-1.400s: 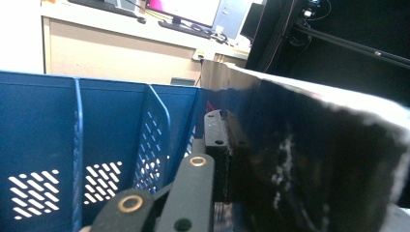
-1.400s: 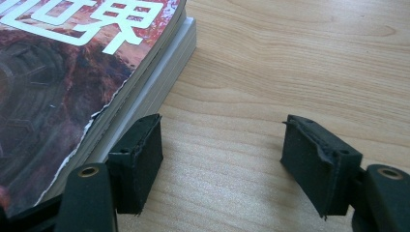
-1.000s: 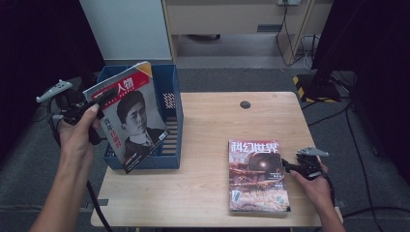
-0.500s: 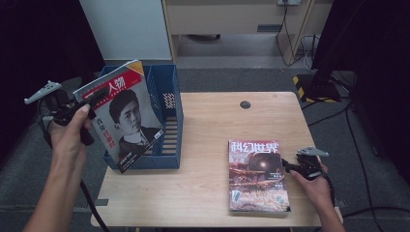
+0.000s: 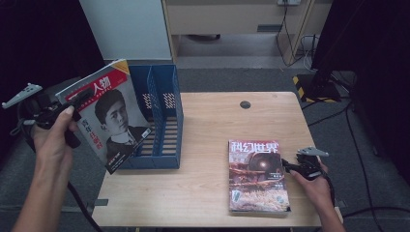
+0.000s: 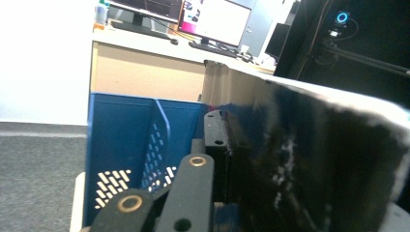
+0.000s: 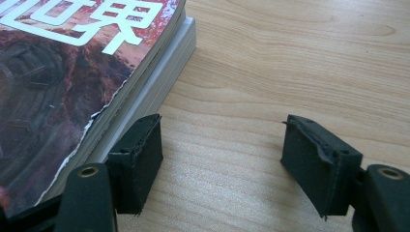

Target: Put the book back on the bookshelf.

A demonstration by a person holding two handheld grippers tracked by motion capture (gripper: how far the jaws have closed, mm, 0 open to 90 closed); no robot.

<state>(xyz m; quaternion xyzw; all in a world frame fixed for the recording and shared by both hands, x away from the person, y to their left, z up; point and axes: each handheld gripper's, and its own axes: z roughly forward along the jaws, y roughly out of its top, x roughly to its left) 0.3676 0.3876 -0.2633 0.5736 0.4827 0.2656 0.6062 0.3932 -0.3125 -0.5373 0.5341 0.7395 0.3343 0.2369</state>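
The left claw (image 5: 60, 108) is clenched on the portrait magazine (image 5: 109, 118), gripping it at its left edge and holding it lifted and tilted just left of the blue file rack (image 5: 162, 113), the lower corner of the magazine overlapping the front of the rack in the high view. In the left gripper view the magazine's dark cover (image 6: 309, 159) lies right against the jaw. The right claw (image 7: 220, 162) is released, its jaws apart with bare tabletop (image 5: 208, 125) between them, resting just beside the right edge of the red-covered magazine stack (image 5: 256, 176), which lies flat on the tabletop.
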